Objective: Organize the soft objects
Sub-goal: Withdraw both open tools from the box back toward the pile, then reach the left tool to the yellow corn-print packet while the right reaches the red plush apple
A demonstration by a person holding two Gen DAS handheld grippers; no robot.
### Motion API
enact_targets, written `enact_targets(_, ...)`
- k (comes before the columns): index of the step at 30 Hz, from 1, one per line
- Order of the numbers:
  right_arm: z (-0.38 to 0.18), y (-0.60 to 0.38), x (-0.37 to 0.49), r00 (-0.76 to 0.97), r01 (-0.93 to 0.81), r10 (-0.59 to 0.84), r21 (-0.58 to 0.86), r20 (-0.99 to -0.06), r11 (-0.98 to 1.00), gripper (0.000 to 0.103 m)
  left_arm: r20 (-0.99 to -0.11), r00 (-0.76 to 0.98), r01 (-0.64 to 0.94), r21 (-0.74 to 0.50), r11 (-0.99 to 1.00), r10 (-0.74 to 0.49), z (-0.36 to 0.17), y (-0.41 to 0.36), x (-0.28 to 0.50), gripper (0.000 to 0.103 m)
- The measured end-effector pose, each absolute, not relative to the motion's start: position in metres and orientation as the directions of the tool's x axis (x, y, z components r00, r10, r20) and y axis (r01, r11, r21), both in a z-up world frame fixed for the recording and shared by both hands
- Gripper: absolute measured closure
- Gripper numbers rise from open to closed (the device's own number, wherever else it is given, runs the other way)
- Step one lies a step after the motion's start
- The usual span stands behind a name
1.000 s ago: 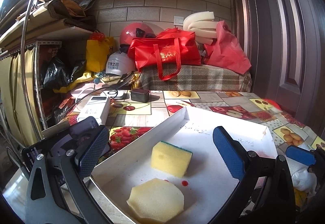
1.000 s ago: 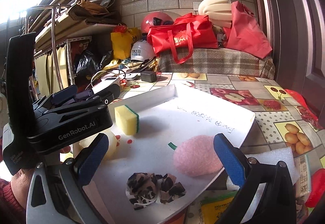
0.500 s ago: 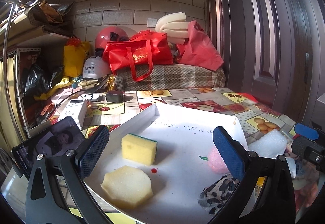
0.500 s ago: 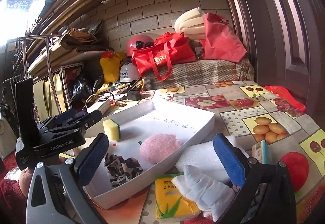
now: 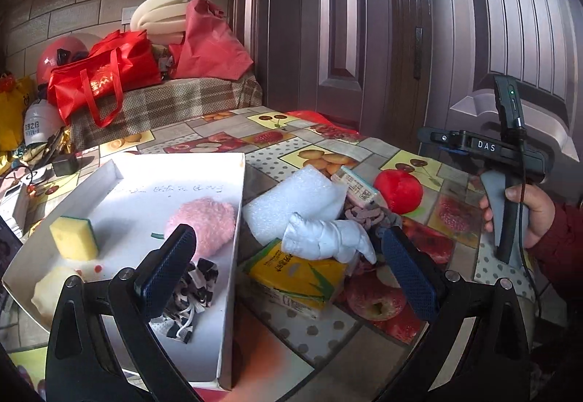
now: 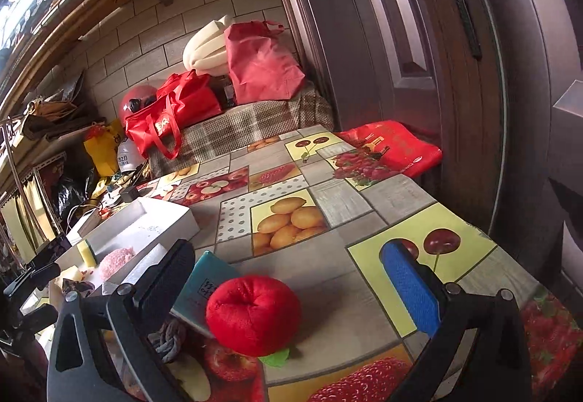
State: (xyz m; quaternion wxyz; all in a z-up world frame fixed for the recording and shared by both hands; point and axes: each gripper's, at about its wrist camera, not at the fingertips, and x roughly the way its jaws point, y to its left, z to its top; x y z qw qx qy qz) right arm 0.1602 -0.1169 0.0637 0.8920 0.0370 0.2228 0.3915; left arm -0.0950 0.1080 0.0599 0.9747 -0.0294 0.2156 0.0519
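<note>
A white tray (image 5: 233,212) holds a yellow sponge (image 5: 74,237), a pale round sponge (image 5: 47,294), a pink fluffy pad (image 5: 204,225) and a black-and-white patterned cloth (image 5: 191,287). Right of it lie a white foam block (image 5: 291,198), a white stuffed piece (image 5: 328,238), a yellow tissue pack (image 5: 295,274) and a red plush apple (image 5: 399,190). My left gripper (image 5: 288,278) is open, above the tray's right rim and the pack. My right gripper (image 6: 291,287) is open, with the red plush apple (image 6: 255,314) between its fingers, untouched.
The fruit-print tablecloth (image 6: 291,220) covers the table. A teal-edged box (image 6: 207,289) and a grey braided cord (image 6: 169,336) lie by the apple. Red bags (image 5: 105,74), helmets and foam sit at the back. A dark door (image 5: 364,19) stands on the right.
Both grippers have swung right. The left view went from the tray's sponges to the loose pile beside it. The right gripper moved from the tray to the red plush apple.
</note>
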Motion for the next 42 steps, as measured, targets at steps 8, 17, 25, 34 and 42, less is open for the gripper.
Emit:
enact_targets(8,0.052,-0.122,0.178,0.570,-0.637,0.708,0.319,-0.417,0.702,0.000,-0.544,0.834,0.038,-0.102,0.994,-0.088,0.049,0.071,-0.076,0.000)
enact_targets(17,0.040,-0.135,0.197,0.536,-0.577,0.725,0.440,-0.432,0.688,0.000,-0.653,0.757,-0.127,-0.105,0.986,0.028,0.035,0.084,-0.055,0.000)
enact_targets(25,0.036,-0.142,0.201,0.524,-0.549,0.737,0.493,-0.426,0.675,0.000,-0.718,0.687,-0.196,-0.040,0.980,0.108,0.023,0.087,-0.021,0.000)
enact_targets(34,0.037,-0.139,0.200,0.520,-0.552,0.740,0.493,-0.427,0.672,0.000,-0.712,0.674,-0.273,0.011,0.962,0.199,0.023,0.093,-0.017,0.001)
enact_targets(42,0.036,-0.138,0.201,0.519,-0.543,0.737,0.498,-0.433,0.675,0.000,-0.726,0.643,-0.306,0.050,0.951,0.245,0.020,0.092,-0.011,0.011)
